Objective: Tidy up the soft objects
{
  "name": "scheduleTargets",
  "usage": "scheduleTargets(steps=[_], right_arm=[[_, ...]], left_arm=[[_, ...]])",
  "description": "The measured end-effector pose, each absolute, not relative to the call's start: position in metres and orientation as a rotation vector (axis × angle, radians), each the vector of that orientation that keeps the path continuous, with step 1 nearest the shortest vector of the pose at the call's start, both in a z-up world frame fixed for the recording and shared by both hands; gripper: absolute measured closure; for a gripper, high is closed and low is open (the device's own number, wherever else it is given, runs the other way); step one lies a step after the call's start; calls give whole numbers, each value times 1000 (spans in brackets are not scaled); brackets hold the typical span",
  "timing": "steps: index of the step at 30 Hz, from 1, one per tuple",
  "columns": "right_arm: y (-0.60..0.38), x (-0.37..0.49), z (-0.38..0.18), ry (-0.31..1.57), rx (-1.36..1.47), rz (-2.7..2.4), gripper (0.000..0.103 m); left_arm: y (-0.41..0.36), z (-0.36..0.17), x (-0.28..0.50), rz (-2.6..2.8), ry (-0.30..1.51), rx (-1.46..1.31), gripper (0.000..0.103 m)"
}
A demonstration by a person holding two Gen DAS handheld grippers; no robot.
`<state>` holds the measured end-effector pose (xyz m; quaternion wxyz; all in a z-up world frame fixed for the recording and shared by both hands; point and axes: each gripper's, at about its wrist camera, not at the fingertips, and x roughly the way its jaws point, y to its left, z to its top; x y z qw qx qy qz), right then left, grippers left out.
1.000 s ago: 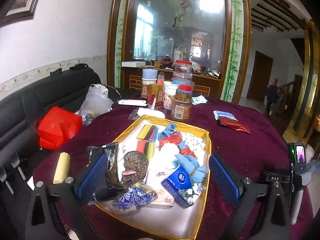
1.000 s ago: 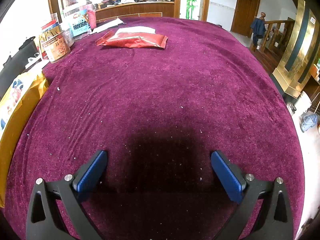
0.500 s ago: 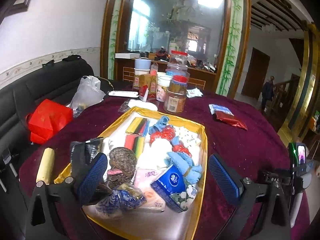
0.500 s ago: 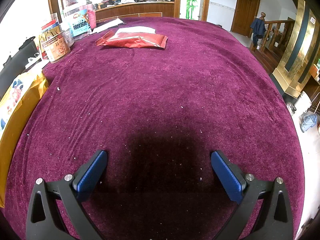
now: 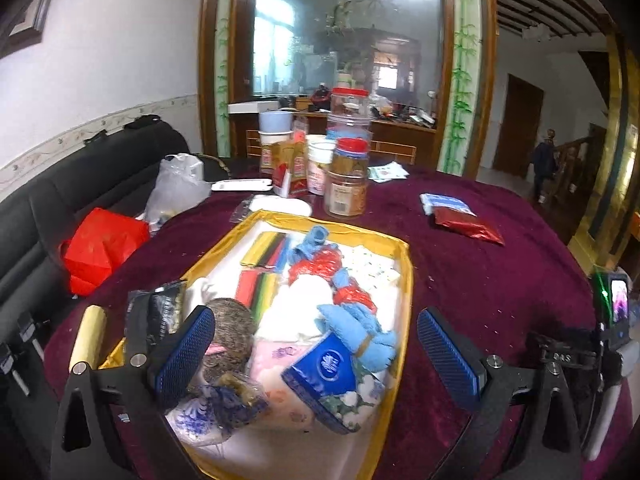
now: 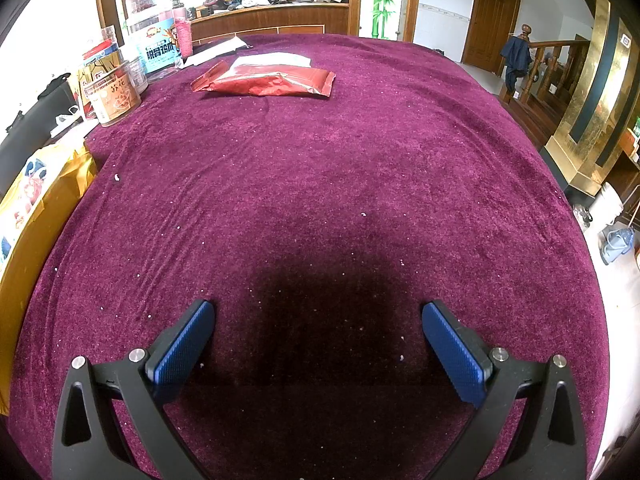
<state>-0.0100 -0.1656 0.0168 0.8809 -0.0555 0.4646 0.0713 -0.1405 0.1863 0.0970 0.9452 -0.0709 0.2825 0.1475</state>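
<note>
The left claw [image 5: 316,354] is spread wide over the gold tray [image 5: 406,280] of soft things. The right claw [image 6: 318,346] is spread wide too, holding nothing, above the purple desk [image 6: 320,168].

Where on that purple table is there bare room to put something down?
The widest bare stretch of purple cloth lies ahead of the open right gripper, bordered by the red foil packet at the far side and the yellow tray at the left. It is crowded inside that tray, under the open left gripper, and around the jars behind it.
</note>
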Motion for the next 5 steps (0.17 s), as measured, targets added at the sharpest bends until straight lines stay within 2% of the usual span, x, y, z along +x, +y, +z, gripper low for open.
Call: scheduleTargets(steps=[5], right_arm=[[-166,-10,16,968,-116,149,0]], left_arm=[[194,96,-139,387,584,-133,1]])
